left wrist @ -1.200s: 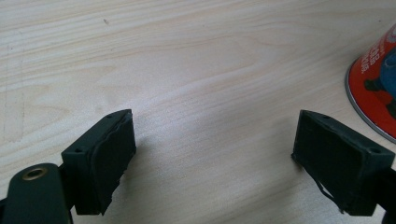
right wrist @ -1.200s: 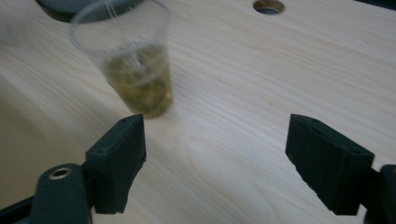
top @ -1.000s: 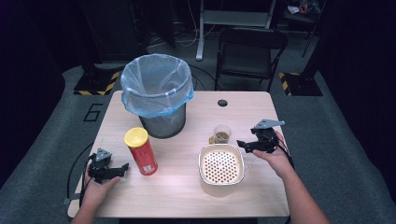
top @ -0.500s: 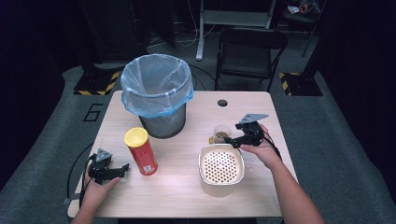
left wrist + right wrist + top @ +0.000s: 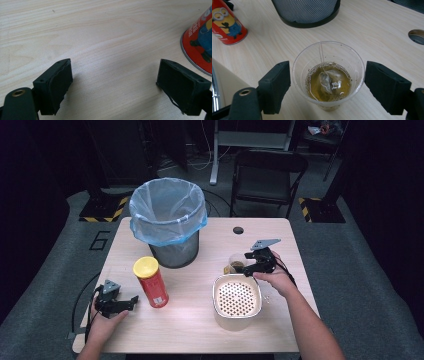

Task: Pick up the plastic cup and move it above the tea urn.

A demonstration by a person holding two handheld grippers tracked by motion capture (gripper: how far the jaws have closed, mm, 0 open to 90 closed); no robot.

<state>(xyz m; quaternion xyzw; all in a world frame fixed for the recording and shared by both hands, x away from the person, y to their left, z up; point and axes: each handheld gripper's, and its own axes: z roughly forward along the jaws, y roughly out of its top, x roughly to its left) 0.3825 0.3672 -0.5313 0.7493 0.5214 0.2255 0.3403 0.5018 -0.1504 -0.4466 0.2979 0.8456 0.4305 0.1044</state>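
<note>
The wooden table (image 5: 200, 320) in front of me carries everything, and the biggest thing on it is the mesh waste bin (image 5: 170, 247) with its pale blue liner, standing toward the far left where either hand could reach it. Nearer me on the right sits the cream strainer bowl (image 5: 237, 299), its perforated insert facing up, close to my edge with bare wood on its left. The red canister with a yellow lid (image 5: 150, 281) stands upright left of centre, just beside my left gripper (image 5: 113, 82), which rests low on the table with its jaws wide apart and nothing between them; it looks parked there to stay clear. My right gripper (image 5: 327, 85) is level with the clear plastic cup (image 5: 328, 75), one jaw on each side of it and a sliver of gap showing at both walls, so it is open and not yet squeezing. I judge that I am lined up to pinch the cup, which holds amber tea and a tea bag (image 5: 327, 81) whose string runs up the far wall. The cup stands between the bin and the strainer bowl, just beyond the bowl's rim, so any lift has to go gently upward: thin walls will buckle and liquid will slop.
</note>
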